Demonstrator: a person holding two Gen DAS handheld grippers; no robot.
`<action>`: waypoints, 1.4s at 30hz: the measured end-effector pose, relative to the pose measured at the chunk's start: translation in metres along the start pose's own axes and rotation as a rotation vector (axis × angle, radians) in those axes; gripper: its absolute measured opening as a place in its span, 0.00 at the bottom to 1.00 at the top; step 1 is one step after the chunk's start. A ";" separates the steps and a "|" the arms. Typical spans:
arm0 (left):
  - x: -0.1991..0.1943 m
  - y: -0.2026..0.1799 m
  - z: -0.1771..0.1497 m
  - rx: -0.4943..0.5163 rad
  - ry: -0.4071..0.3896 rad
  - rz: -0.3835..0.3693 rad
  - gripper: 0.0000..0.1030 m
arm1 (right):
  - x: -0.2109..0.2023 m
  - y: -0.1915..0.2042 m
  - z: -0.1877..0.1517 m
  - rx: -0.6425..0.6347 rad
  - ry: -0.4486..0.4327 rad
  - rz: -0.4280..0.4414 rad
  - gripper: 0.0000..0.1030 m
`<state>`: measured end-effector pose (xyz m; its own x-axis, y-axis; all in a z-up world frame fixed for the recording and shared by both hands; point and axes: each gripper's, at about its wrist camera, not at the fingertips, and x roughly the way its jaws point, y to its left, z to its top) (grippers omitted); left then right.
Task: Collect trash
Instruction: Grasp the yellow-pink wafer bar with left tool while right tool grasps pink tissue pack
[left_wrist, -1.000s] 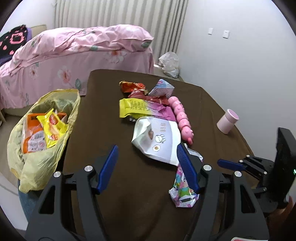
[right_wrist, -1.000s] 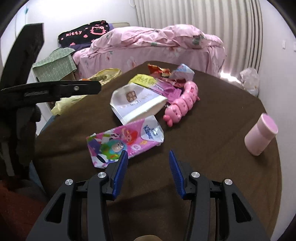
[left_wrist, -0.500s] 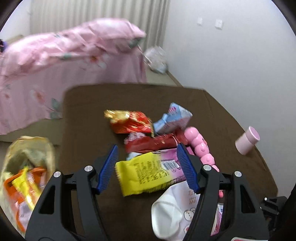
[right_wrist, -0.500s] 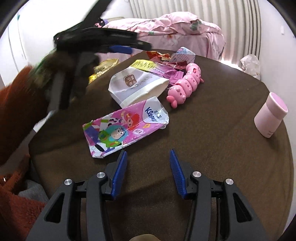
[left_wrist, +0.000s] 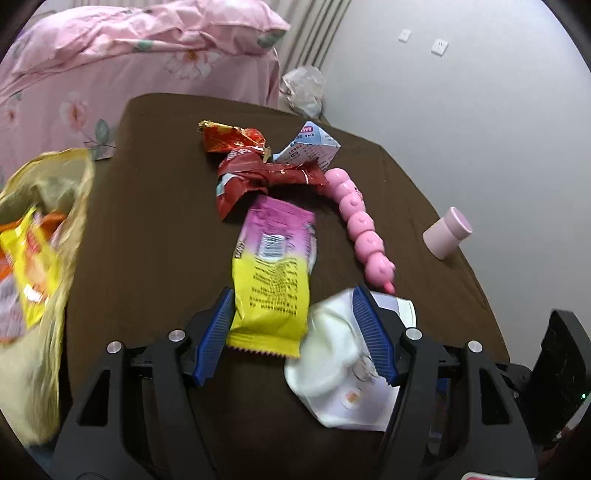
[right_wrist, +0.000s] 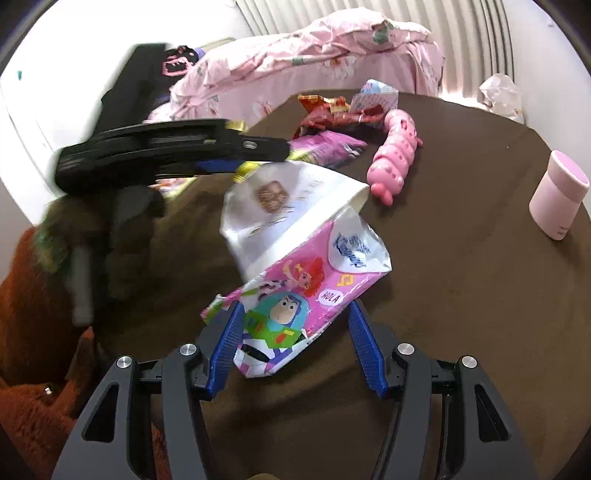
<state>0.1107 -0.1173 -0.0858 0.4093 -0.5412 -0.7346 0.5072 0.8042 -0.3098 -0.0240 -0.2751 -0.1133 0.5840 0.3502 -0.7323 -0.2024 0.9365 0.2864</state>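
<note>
Wrappers lie on a brown table (left_wrist: 155, 229). My left gripper (left_wrist: 295, 325) is open, its jaws either side of the near end of a yellow and purple wrapper (left_wrist: 273, 273); a white pouch (left_wrist: 343, 373) lies under its right finger. My right gripper (right_wrist: 295, 339) is open around the near end of a pink cartoon tissue pack (right_wrist: 299, 299). The white pouch (right_wrist: 284, 206) lies just beyond it. The left gripper (right_wrist: 173, 147) shows in the right wrist view at upper left. Red wrappers (left_wrist: 255, 173) and a blue-white packet (left_wrist: 310, 147) lie farther back.
A yellow plastic bag (left_wrist: 44, 236) holding wrappers hangs at the table's left edge. A pink caterpillar toy (left_wrist: 358, 221) and a pink cup (left_wrist: 447, 236) sit on the right. A pink-covered bed (left_wrist: 129, 55) stands behind the table. A white bag (left_wrist: 304, 88) lies by the wall.
My left gripper moved forward over the table to the yellow and purple wrapper. My right gripper moved forward and opened wider around the end of the tissue pack.
</note>
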 end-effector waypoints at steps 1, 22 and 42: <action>-0.006 0.000 -0.005 -0.012 -0.015 0.026 0.61 | 0.001 0.002 0.001 -0.012 -0.001 -0.010 0.50; -0.031 0.014 0.001 -0.028 -0.102 0.109 0.61 | -0.027 -0.060 0.001 0.022 -0.044 -0.222 0.06; 0.001 0.006 -0.014 0.003 0.064 0.183 0.54 | -0.049 -0.036 -0.007 -0.058 -0.128 -0.270 0.46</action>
<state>0.1039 -0.1091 -0.0964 0.4458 -0.3693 -0.8154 0.4315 0.8868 -0.1657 -0.0507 -0.3253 -0.0921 0.7164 0.0866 -0.6923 -0.0687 0.9962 0.0536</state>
